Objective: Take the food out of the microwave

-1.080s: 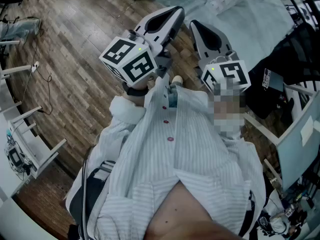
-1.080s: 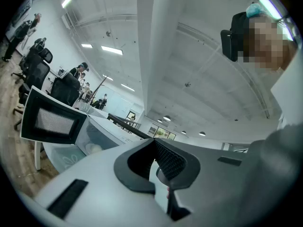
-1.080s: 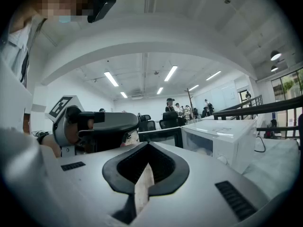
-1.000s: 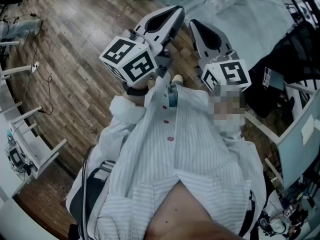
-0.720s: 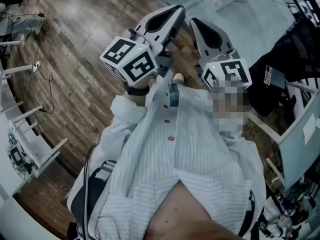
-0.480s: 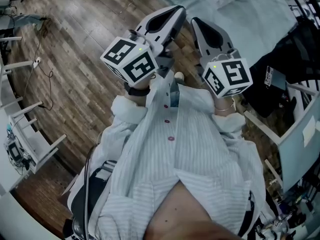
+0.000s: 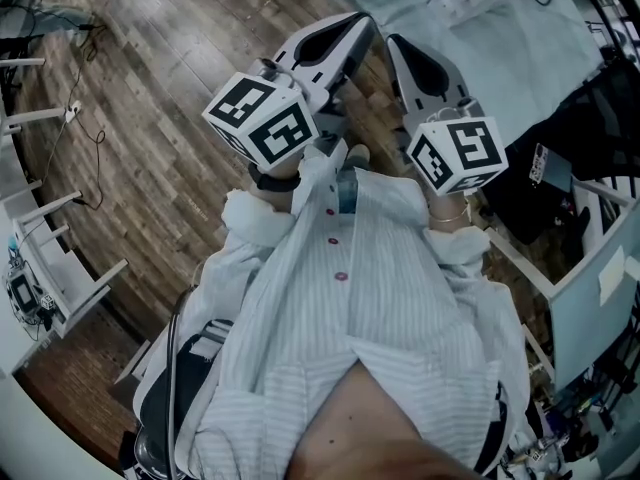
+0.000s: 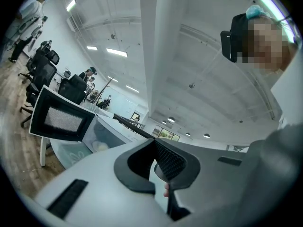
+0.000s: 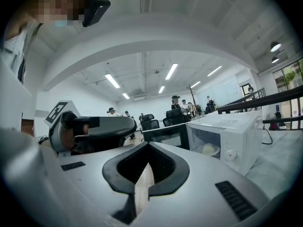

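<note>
The food (image 9: 208,149) is a pale round thing. It sits inside the white microwave (image 9: 236,136). The microwave door (image 9: 165,135) hangs open to the left. The microwave stands on a table (image 9: 284,160) with a light cloth, far ahead and to the right of the person.

The 2 grippers are well apart from the microwave. The left gripper (image 7: 362,20) has its jaws pressed together, and there is nothing between them. The right gripper (image 7: 392,40) is just beside it. Its jaws are pressed together too, with nothing in them. Both point ahead, side by side, over the brown wood floor (image 7: 150,118).

Far behind the microwave, some people (image 9: 176,100) stand near black chairs (image 9: 173,115).
</note>
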### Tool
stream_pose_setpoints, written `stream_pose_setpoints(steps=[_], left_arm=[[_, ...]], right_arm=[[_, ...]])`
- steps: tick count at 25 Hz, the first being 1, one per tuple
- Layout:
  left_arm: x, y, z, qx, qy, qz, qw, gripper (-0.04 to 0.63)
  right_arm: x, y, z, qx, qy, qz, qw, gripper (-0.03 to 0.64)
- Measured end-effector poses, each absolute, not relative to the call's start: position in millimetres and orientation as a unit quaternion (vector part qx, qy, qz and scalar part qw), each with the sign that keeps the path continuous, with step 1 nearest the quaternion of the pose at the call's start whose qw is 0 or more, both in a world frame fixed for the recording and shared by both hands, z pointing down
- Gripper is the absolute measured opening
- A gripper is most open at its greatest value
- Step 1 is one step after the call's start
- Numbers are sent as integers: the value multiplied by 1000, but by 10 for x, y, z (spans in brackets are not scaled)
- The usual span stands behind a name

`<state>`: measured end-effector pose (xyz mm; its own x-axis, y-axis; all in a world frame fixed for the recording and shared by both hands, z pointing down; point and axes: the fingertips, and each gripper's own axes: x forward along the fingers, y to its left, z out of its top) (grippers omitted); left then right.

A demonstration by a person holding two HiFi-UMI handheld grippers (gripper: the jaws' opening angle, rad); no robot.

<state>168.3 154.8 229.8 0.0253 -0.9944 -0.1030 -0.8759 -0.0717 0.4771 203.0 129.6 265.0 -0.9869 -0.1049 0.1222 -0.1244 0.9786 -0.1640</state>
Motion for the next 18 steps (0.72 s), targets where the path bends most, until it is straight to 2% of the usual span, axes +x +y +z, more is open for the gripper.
stream_pose_setpoints(steps=[18], left_arm=[[-155, 1202, 2127, 727, -647, -192, 126, 8]], right_arm=[[161, 988, 2496, 80, -993, 77, 43, 32]])
